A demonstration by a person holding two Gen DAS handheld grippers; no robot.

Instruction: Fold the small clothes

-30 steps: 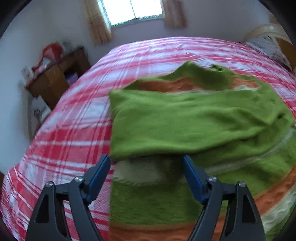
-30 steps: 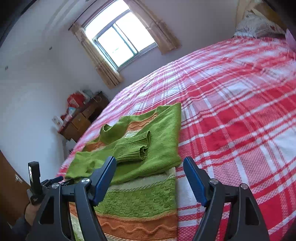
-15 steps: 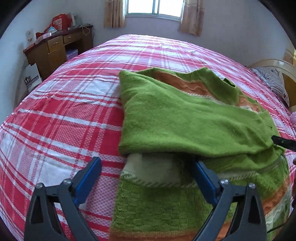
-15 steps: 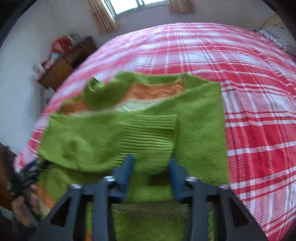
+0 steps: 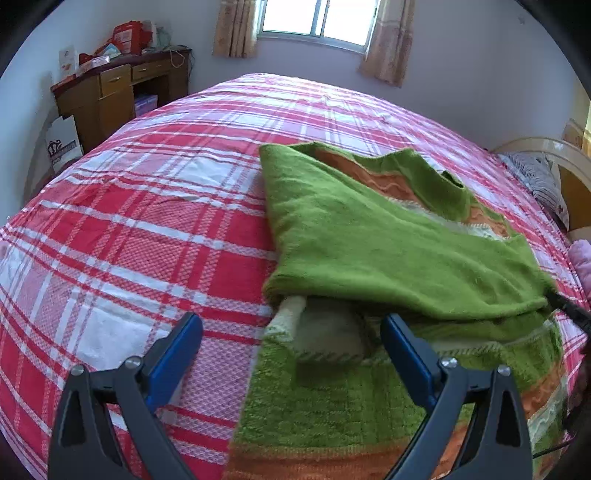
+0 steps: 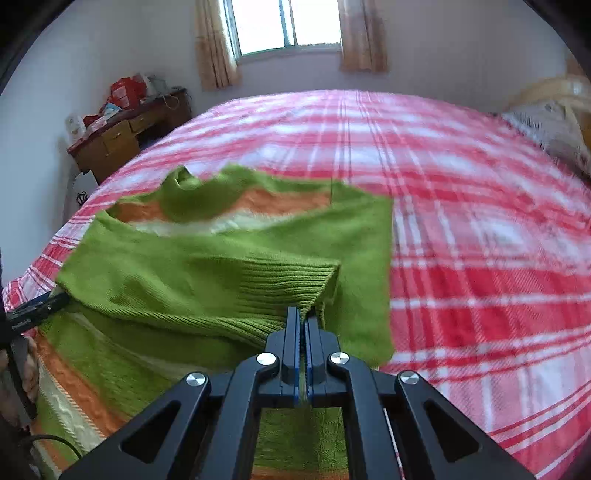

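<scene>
The sweater lies on the plaid bed, green with orange and cream bands. Its collar points toward the window and its hem runs near the cameras, so the long axis goes away from the viewer. One sleeve is folded across the body, crosswise to that axis. The right gripper is pinched tight on the sleeve's ribbed cuff (a little fabric shows between the blue pads). The left gripper hangs spread wide over the sweater's left edge, holding nothing.
</scene>
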